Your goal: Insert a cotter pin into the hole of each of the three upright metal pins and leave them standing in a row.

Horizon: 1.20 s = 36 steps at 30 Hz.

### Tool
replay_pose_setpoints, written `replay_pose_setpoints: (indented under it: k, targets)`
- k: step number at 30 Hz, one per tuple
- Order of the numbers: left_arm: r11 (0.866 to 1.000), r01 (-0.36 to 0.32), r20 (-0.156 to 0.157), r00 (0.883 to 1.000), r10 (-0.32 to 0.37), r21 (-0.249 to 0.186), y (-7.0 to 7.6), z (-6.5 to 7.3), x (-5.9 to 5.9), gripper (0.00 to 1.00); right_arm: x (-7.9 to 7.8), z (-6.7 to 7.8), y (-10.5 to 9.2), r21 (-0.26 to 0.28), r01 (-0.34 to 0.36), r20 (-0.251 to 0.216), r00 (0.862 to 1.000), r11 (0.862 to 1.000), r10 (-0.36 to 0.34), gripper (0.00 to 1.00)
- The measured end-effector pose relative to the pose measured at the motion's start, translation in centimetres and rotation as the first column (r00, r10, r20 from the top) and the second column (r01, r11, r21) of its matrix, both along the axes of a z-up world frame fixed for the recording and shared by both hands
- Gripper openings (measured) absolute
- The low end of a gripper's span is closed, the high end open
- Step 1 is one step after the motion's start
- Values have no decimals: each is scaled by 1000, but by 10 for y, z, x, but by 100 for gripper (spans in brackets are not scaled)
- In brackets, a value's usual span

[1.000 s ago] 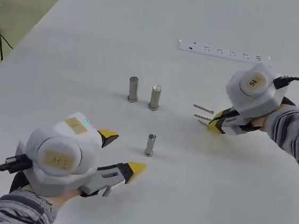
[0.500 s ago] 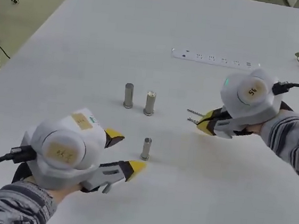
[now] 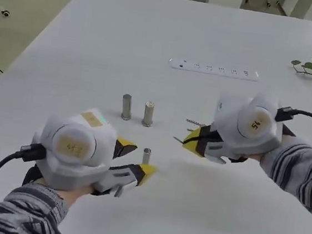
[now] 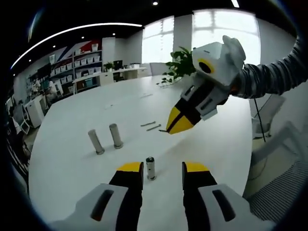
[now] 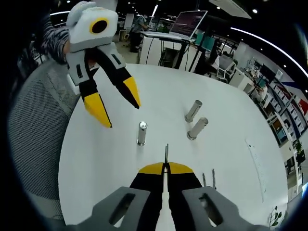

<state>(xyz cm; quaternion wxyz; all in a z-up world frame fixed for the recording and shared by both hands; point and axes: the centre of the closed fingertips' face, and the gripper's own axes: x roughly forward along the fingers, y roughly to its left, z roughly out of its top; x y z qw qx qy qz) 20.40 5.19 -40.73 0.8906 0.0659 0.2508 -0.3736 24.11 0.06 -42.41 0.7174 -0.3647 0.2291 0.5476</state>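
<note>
left gripper (image 4: 162,167): jaws wide, near metal pin (image 4: 151,168) upright between their tips | right gripper (image 5: 166,167): clamped on cotter pin (image 5: 166,153), tail hidden in jaws | far metal pins (image 5: 193,110): upright, side by side | spare cotter pins (image 3: 195,123): on table (image 3: 96,44), partly hidden by right gripper

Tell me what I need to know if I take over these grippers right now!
Left gripper: open, front metal pin standing just ahead between its jaws, not gripped.
Right gripper: shut on one cotter pin, which points toward that metal pin.
Two back metal pins stand side by side; two spare cotter pins lie on the table.
Done: one cotter pin in hand. Left: all three insertions, then a row.
</note>
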Motion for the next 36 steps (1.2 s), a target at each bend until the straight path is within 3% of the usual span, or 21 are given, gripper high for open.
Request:
replay_pose_setpoints:
  k: [3,13,25,31,36]
  targets:
    - [1000,-4,-20,1000,3,-20,-2,1,-1,27,-13,1,8,33,-32,-40,999,999,33,0]
    - [992,-39,-101,995,26,-121,-5,3,-7,18,-36,2,17,25,-108,-3,994,994,108,0]
    - [963,-86,-195,980,36,-254,-13,4,-13,10,-52,10,26,60,-155,7,988,986,155,0]
    - [949,-95,-220,975,28,-301,-17,6,-17,2,-59,12,28,64,-170,5,985,983,170,0]
    - [948,-86,-227,974,15,-305,-18,6,-21,0,-62,12,29,61,-176,6,984,982,176,0]
